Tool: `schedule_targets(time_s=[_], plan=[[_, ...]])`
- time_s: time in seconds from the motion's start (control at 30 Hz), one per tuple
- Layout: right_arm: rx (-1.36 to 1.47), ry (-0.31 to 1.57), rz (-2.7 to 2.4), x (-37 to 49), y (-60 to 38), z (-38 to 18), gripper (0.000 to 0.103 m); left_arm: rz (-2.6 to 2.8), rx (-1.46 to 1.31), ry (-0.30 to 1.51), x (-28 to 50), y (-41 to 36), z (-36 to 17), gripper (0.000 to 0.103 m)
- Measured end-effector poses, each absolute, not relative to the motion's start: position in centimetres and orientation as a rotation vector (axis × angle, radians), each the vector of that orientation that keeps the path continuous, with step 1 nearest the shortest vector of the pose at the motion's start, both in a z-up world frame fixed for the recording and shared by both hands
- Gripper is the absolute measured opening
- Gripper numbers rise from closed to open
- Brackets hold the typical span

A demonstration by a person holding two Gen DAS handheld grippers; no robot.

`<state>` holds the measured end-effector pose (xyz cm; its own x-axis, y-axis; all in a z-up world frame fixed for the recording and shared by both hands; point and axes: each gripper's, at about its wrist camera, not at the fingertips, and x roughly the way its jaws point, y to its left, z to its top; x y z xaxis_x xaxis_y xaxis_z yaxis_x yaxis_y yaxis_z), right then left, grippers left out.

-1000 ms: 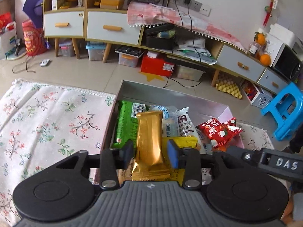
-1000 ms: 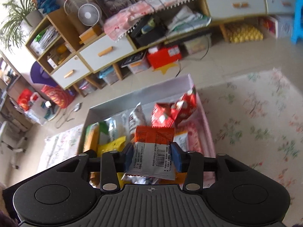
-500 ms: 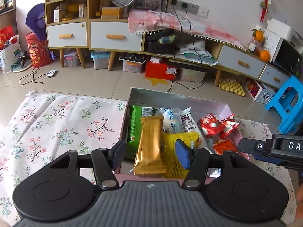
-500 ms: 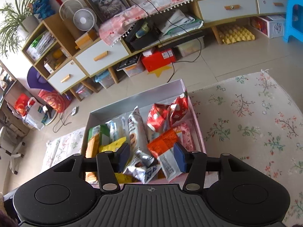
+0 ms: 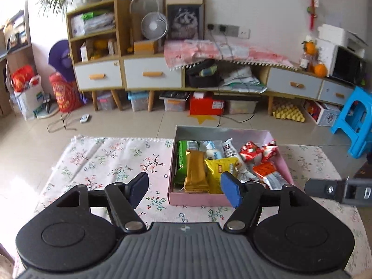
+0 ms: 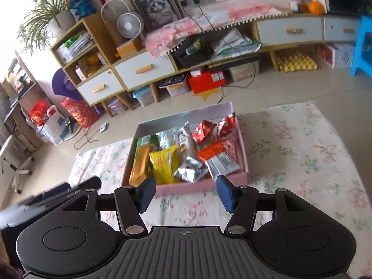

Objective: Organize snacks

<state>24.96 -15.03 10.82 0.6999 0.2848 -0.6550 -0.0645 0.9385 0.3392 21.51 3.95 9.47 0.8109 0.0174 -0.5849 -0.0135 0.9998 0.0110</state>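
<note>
Now, with my left gripper (image 5: pixel 184 189) and right gripper (image 6: pixel 183 191) both empty and their jaws opening, I should pull clear at six o'clock of the shallow pink cardboard box (image 6: pixel 202 181) holding the foil snack packets (image 6: pixel 186 153) without snagging its near wall.

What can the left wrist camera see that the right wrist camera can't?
Only the left wrist view shows the white printer on the cabinet at the far right.

Only the right wrist view shows the blue plush toy by the potted plant, and the white chair at the left edge.

Both show the pink box full of snacks, with the gold packet inside, on the floral cloth. Each gripper's jaws are opening, with nothing between them.
</note>
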Motion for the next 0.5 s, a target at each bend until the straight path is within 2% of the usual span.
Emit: schedule_targets(time_s=[0.07, 0.17, 0.27, 0.37, 0.5], plan=[[0.274, 0.754, 0.193, 22.9, -15.0, 11.2, 0.059, 0.01, 0.008, 0.599, 19.9, 4.0, 9.9, 0.073], [0.299, 0.733, 0.222, 19.7, -15.4, 11.2, 0.067, 0.013, 0.017, 0.57, 17.2, 3.7, 9.9, 0.077], [0.306, 0.734, 0.26, 16.6, -15.5, 10.6, 0.067, 0.005, 0.054, 0.555, 14.5, 3.0, 9.3, 0.081], [0.25, 0.727, 0.268, 14.0, -15.2, 9.7, 0.068, 0.01, 0.048, 0.546, 12.5, 2.8, 8.5, 0.09], [0.206, 0.735, 0.275, 11.8, -15.2, 8.4, 0.073, 0.005, 0.063, 0.565, 11.3, 2.5, 7.2, 0.095]])
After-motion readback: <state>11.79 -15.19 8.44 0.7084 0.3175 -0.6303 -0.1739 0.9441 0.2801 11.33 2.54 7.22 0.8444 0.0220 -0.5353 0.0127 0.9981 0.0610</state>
